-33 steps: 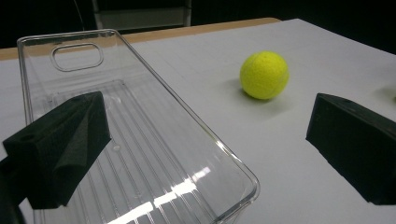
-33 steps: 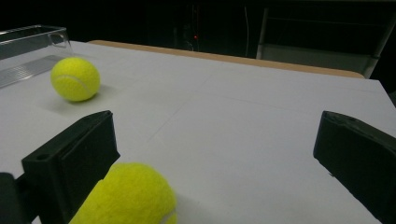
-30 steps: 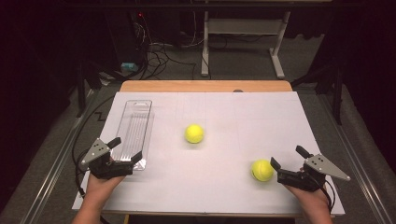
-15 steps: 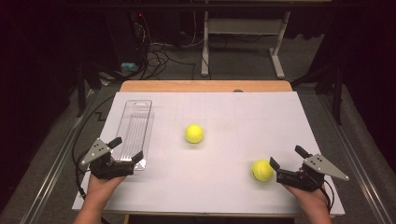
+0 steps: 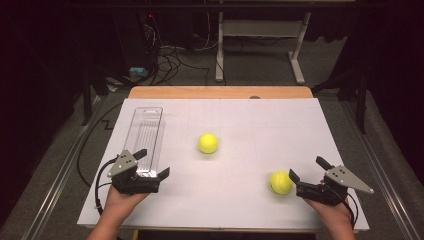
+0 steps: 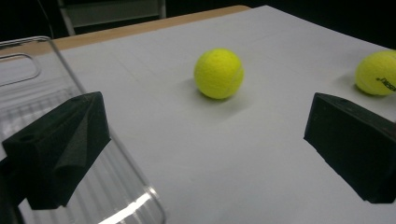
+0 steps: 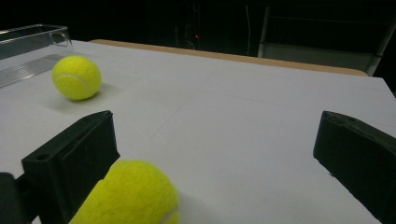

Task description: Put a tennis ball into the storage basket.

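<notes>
Near ball: a yellow tennis ball (image 5: pixel 281 182) lies at the lower right of the high view, on the white table cover (image 5: pixel 240 210). In the right gripper view it is at the bottom left (image 7: pixel 128 196), partly behind the left jaw.

Right gripper (image 5: pixel 309 176): its jaws are spread wide and hold nothing. The ball is just beside one jaw, not between the two; I cannot tell if it touches.

Far ball: a second tennis ball (image 5: pixel 208 143) rests near the centre of the high view, well apart from both grippers.

Left gripper (image 5: pixel 153 162): jaws spread also, empty, at the lower left of the high view. One jaw stands over the near end of the clear plastic tray (image 5: pixel 144 135).

How the ball will handle: I judge it light, with a felt surface that gives good friction, so it should not slip. It is springy and not fragile. But it is round, so a push from one side can make it roll away.

Where to take hold: across the widest middle of the ball, one jaw on each side.

What this needs: probably the right gripper must shift sideways until the ball is centred in the gap.

Tray: stiff, thin and smooth; it looks easy to push by accident.
</notes>
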Demonstrator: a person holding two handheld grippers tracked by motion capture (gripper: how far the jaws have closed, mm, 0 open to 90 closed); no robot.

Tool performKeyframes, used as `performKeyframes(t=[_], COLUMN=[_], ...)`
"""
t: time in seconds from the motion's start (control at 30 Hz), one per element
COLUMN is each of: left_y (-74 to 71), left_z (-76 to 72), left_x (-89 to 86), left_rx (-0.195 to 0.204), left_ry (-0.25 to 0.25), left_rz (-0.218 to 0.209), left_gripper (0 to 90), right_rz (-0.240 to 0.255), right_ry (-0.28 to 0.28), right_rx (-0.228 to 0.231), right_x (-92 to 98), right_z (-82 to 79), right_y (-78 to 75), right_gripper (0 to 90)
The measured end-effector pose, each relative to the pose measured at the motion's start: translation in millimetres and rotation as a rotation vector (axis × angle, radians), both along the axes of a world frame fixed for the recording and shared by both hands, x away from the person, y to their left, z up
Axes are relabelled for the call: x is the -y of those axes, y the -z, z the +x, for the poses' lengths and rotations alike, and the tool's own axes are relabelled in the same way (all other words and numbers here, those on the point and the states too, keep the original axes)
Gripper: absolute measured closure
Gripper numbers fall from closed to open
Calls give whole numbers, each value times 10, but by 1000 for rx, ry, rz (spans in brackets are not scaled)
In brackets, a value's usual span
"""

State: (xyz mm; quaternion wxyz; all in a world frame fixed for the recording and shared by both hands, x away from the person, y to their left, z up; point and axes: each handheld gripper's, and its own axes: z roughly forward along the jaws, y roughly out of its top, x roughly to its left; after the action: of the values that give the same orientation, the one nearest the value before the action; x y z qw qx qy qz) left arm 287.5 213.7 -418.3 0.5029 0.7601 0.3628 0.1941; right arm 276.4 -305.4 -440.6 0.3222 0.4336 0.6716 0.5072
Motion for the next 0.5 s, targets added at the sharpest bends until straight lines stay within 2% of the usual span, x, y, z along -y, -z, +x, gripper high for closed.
performKeyframes(t=[0.33,0.5], left_y=[55,110], left_z=[-21,-18], left_x=[325,451], left_rx=[-53,-95], left_ry=[73,105], left_rz=[86,130], left_gripper=[8,8], right_rz=[3,-2], right_ry=[1,-5], right_rx=[0,0], right_x=[18,19], right_z=[-7,-4], right_y=[2,6], right_gripper=[0,0])
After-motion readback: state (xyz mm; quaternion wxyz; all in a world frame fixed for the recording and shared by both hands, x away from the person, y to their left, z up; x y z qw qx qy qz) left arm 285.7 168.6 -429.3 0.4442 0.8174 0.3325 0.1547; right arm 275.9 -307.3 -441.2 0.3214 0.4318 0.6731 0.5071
